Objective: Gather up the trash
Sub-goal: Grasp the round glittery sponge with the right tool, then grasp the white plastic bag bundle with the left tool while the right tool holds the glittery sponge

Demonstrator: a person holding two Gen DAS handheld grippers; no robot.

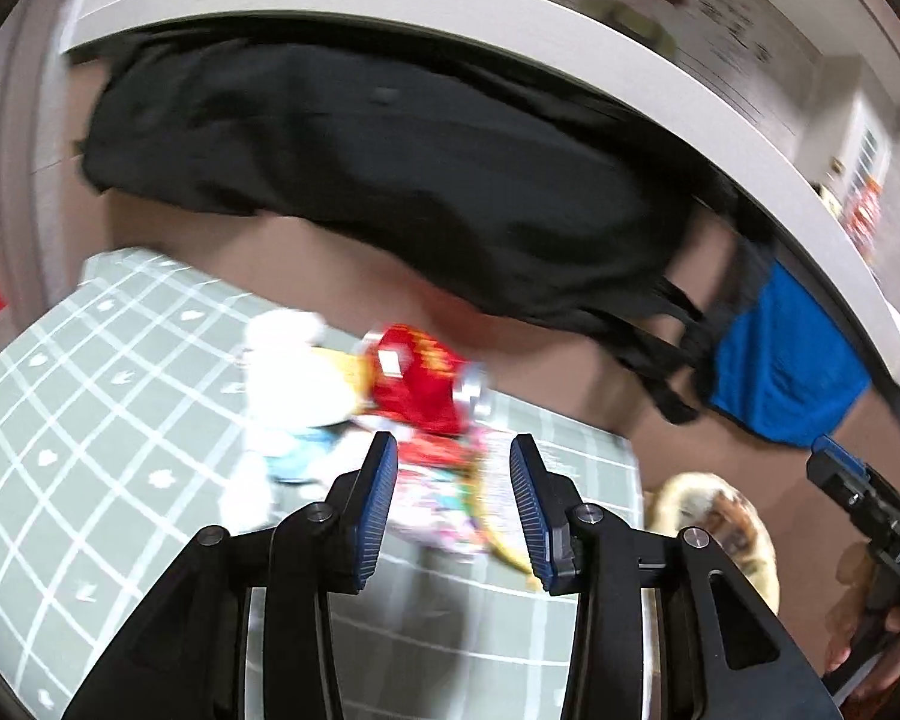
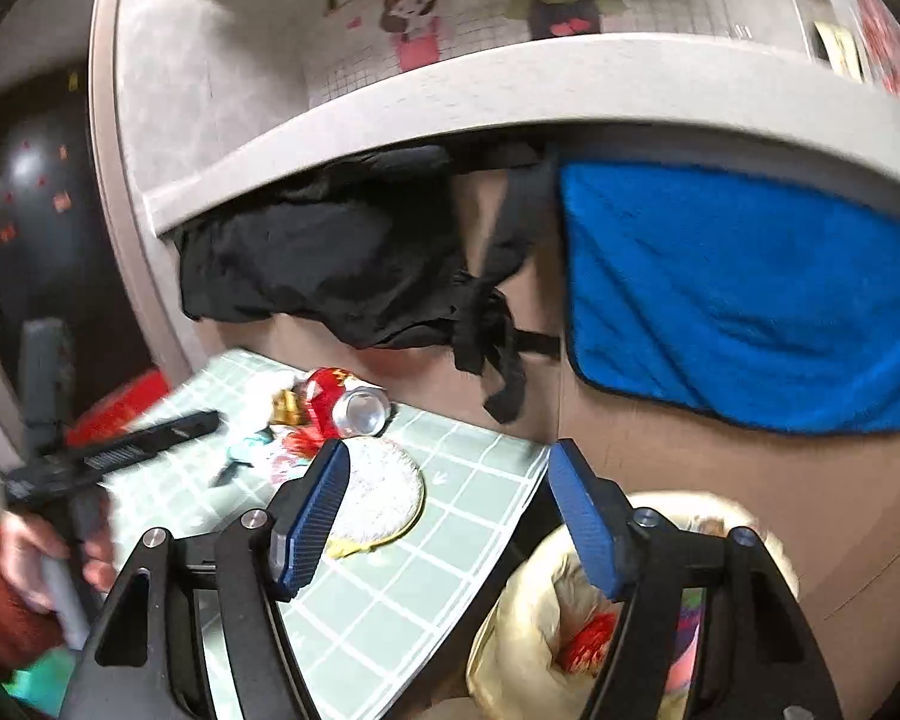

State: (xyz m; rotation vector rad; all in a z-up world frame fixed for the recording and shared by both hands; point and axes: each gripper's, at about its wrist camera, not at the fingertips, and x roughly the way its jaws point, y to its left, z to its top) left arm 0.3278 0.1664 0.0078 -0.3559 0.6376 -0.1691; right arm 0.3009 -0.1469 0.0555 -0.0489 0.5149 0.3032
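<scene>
On the green checked table point(image 1: 90, 420) lies a pile of trash: a crushed red can point(image 1: 426, 378), a white crumpled tissue point(image 1: 294, 366) and colourful wrappers point(image 1: 444, 510). My left gripper point(image 1: 453, 441) hovers just short of the wrappers, its jaws apart and gripping nothing. In the right wrist view the can point(image 2: 342, 399) lies behind a round foil lid point(image 2: 378, 492). My right gripper point(image 2: 450, 450) stands wide open and empty over the table's right edge, above a yellowish trash bag point(image 2: 540, 600) holding scraps. The left gripper point(image 2: 207, 420) shows side-on, held by a hand point(image 2: 48, 552).
A black cloth point(image 1: 390, 180) and a blue towel point(image 2: 738, 300) hang from under a white counter edge point(image 2: 510, 84) behind the table. A brown cabinet front point(image 2: 690, 480) stands beyond the bag point(image 1: 714, 516). The right gripper point(image 1: 825, 450) enters at the right edge.
</scene>
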